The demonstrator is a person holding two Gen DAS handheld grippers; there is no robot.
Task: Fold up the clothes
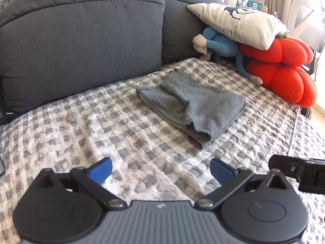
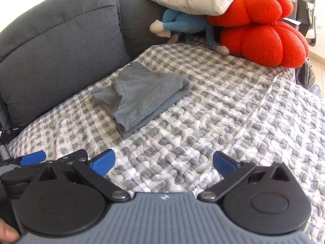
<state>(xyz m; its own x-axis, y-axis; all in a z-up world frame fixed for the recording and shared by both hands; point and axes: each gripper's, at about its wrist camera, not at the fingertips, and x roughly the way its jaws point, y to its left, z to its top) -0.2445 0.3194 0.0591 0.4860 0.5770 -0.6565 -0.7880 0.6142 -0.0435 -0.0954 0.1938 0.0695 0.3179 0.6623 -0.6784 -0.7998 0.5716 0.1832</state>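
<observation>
A grey garment (image 1: 193, 105) lies folded into a compact stack on the checked sofa cover (image 1: 121, 134); it also shows in the right wrist view (image 2: 142, 97). My left gripper (image 1: 160, 171) is open and empty, held well back from the garment above the cover. My right gripper (image 2: 163, 163) is open and empty, also short of the garment. Part of the right gripper shows at the right edge of the left wrist view (image 1: 298, 172). A blue fingertip of the left gripper (image 2: 33, 157) shows at the left of the right wrist view.
Dark grey sofa back cushions (image 1: 81, 40) rise behind the cover. At the back right sit red pumpkin cushions (image 1: 282, 71), a blue plush toy (image 1: 217, 44) and a white pillow (image 1: 237, 22). A small round pebble-like object (image 1: 71, 117) lies on the cover.
</observation>
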